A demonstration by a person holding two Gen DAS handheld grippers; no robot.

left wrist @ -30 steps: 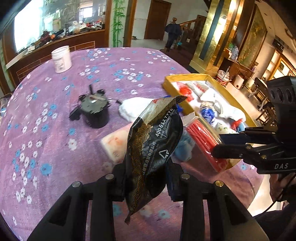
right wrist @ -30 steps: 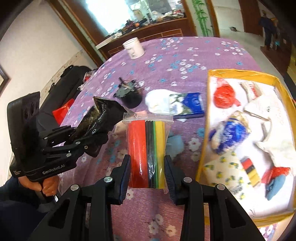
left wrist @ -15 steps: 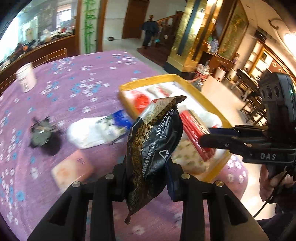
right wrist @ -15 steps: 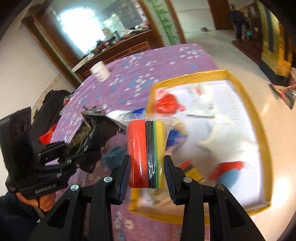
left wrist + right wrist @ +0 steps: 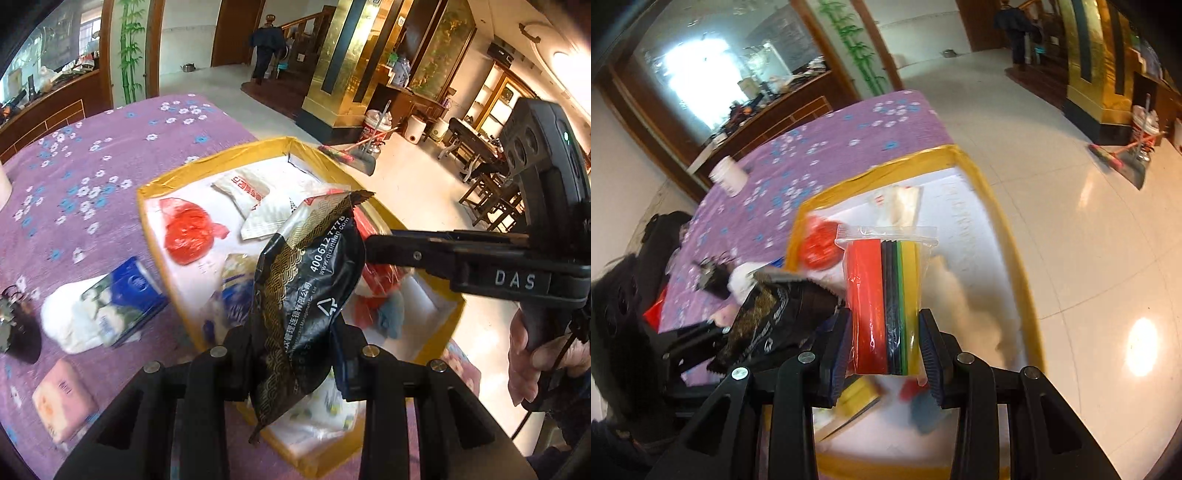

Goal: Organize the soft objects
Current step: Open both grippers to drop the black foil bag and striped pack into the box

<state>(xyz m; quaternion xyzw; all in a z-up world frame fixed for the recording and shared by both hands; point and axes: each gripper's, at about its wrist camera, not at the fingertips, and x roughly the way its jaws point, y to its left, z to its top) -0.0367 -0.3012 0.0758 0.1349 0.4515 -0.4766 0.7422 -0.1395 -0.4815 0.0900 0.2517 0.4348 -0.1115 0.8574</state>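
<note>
On the left side of the purple tabletop [image 5: 92,155] three soft things wait outside the box: a pink tissue pack [image 5: 62,398], a white and blue pack [image 5: 107,314], and a dark round thing [image 5: 18,332] at the edge of the view. They could get left behind if nobody goes back for them.

The left gripper [image 5: 291,358] is clenched on a black and gold foil bag [image 5: 310,295]. It holds the bag low down, and the bag sticks up tall and floppy above the near edge of the yellow box [image 5: 155,258]. If the gripper lets go here, I think the bag could land on the rim and slide onto the tabletop.

The box already holds a red bundle [image 5: 192,236], white packets [image 5: 258,199] and other soft things. A new bag could pile on top and roll off.

The right gripper [image 5: 882,354] is clenched on a clear bag of colored sheets [image 5: 886,295], red, black, green and yellow, over the middle of the box. The plastic looks slick, so it could slip out early.

The two grippers are very near each other, and the foil bag looks as if it touches the right gripper's arm. They could bump, and one bag could get knocked loose.
</note>
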